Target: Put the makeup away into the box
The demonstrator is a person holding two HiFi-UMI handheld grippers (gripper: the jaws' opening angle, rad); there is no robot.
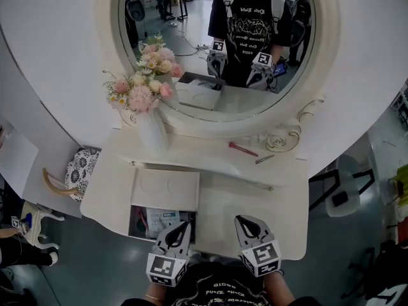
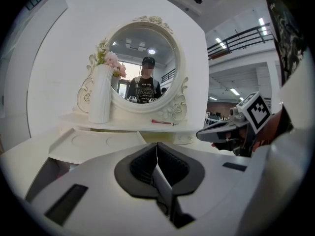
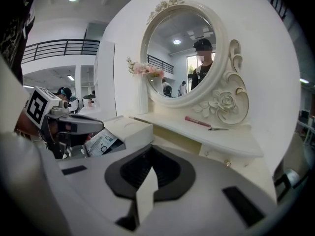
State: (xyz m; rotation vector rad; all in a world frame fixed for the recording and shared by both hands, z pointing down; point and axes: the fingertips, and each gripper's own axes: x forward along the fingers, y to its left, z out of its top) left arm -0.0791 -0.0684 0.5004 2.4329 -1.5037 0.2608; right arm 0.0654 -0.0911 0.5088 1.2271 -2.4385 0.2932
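I'm looking down on the white dressing table [image 1: 255,196]. Its near edge sits right under both tools, so I'm parked at the front rim with the bare top ahead as free room. The oval mirror [image 1: 248,104] closes off the far side behind a raised shelf [image 1: 210,152], so anything up there means a reach over the shelf's lip.

The box [image 1: 145,236] is the compartment sunk into the left of the top. Its lid [image 1: 164,188] is flipped back, I'd judge so things can drop straight in, and some printed packets already lie inside. The vase of flowers [image 1: 152,129] stands on the shelf just behind the lid, and it's what I'd have to steer clear of on a leftward carry.

My left gripper [image 1: 181,231] hovers at the box's near right corner and my right gripper [image 1: 248,227] over bare top. Both have their jaws pressed together on nothing.

The red makeup pencil [image 1: 243,148] lies flat on the shelf's right half, well apart from the box, with a small metal tool [image 1: 264,159] near it. My right hand looks better placed to fetch them.
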